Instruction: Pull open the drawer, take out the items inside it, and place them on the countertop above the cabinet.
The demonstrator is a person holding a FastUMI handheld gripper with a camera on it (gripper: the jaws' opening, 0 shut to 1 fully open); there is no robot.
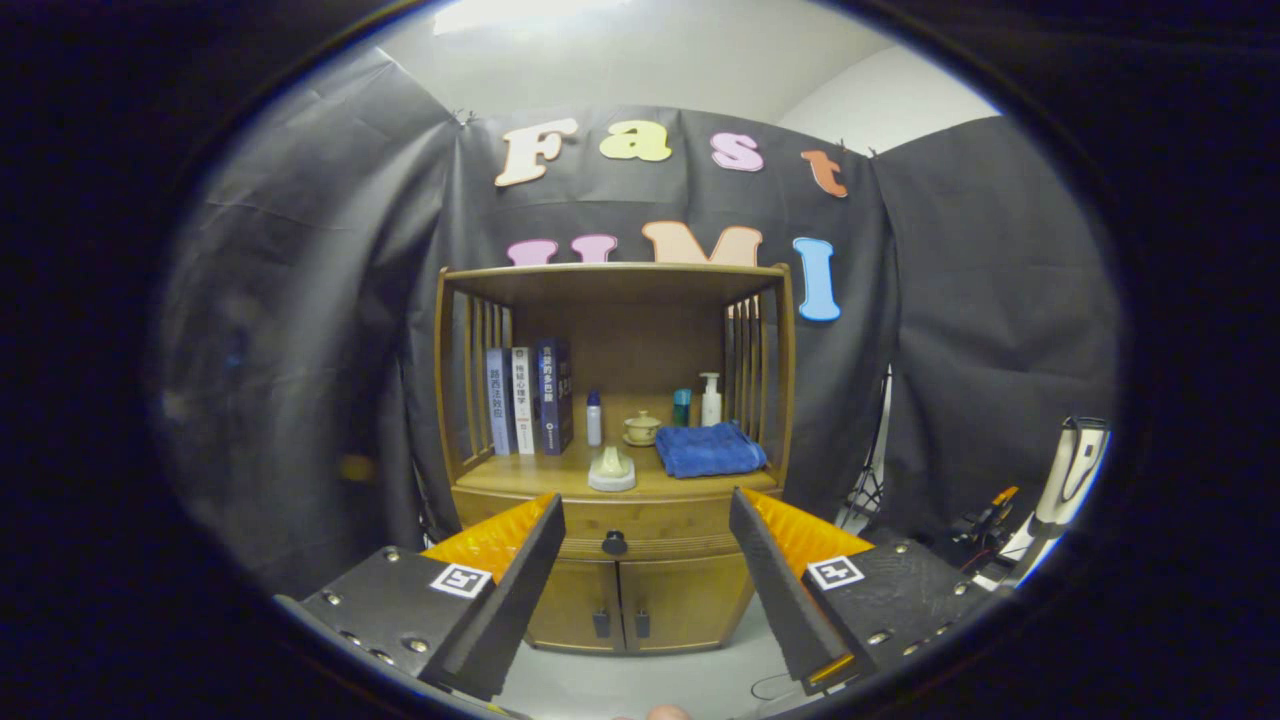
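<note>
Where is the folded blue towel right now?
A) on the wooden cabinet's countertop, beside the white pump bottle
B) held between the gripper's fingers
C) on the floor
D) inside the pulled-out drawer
A: the folded blue towel lies on the wooden cabinet's countertop, just in front of the white pump bottle, while the open gripper is well short of the closed drawer.

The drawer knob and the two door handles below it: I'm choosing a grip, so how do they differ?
The drawer knob is a single round, dark knob centred on the drawer front; the door handles are a pair of small upright bars where the doors meet. The knob sits higher, level with the open claw; the handles hang lower. All are dark fittings on the wooden cabinet.
</note>
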